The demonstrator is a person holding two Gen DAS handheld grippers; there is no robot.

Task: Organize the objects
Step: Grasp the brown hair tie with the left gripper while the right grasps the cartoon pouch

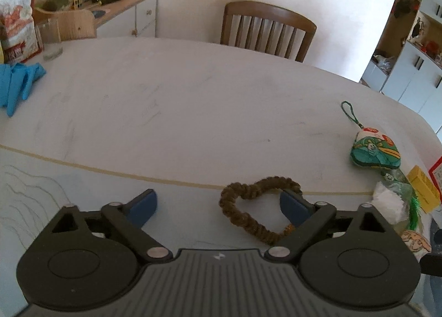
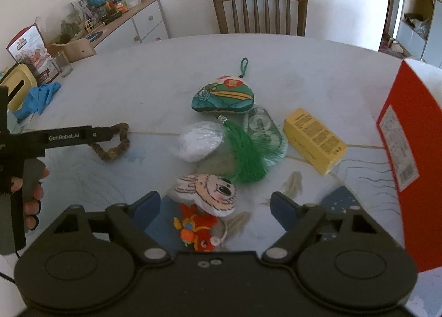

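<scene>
Your left gripper fingers stand apart, the right pad inside the brown twisted fabric loop at one o'clock, presumably to hook it. Your right gripper fingers gape over the cartoon plush face. Legible: "GenRobot.AI".

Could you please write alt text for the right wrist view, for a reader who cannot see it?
An open right gripper hovers over a white table strewn with small items: a cartoon-face charm, a red toy, a green tassel, a teal pouch and a yellow box. At left, the left gripper reaches a brown scrunchie.
</scene>
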